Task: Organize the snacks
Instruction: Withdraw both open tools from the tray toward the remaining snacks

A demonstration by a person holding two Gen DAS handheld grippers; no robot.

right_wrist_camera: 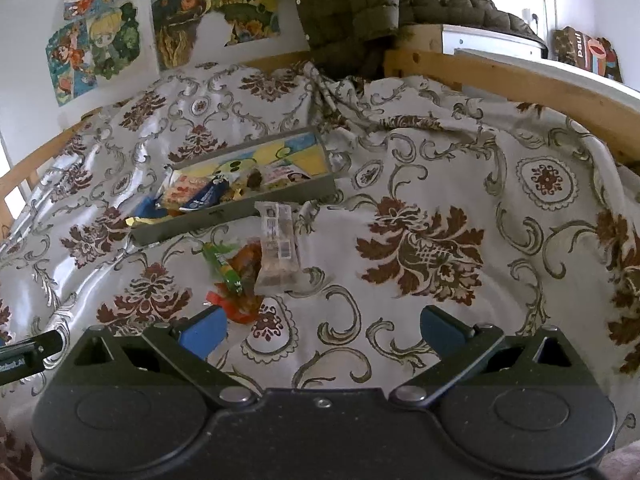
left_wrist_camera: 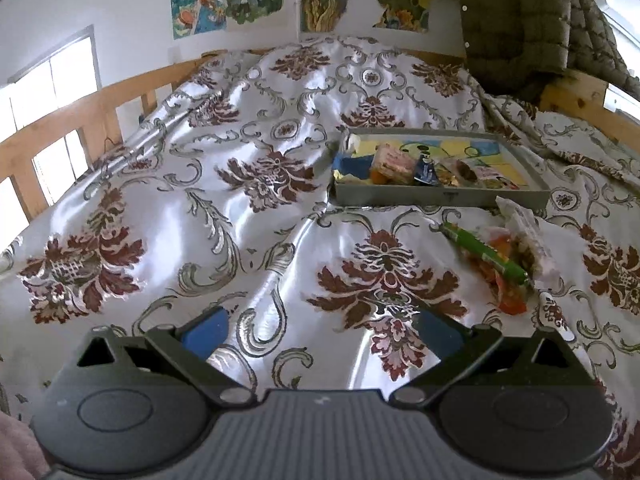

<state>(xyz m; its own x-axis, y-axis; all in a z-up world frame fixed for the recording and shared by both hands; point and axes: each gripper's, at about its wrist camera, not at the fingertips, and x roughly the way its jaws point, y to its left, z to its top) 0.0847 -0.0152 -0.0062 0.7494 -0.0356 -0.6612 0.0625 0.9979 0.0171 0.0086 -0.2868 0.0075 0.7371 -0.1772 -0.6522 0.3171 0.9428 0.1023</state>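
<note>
Only the right view shows a printed bag (right_wrist_camera: 586, 54) on the white shelf past the bed rail (right_wrist_camera: 520, 80); the left view alone shows a window (left_wrist_camera: 52, 80). The left gripper (left_wrist_camera: 320, 330) and right gripper (right_wrist_camera: 320, 330) both gape wide, holding and touching nothing above the bedspread (left_wrist_camera: 240, 220). One grey tray (left_wrist_camera: 440, 197) holds several snacks (too jumbled to count). Just in front of it lie three more: a green stick (right_wrist_camera: 224, 268), an orange packet (right_wrist_camera: 246, 264) and a clear bar (right_wrist_camera: 278, 248).
</note>
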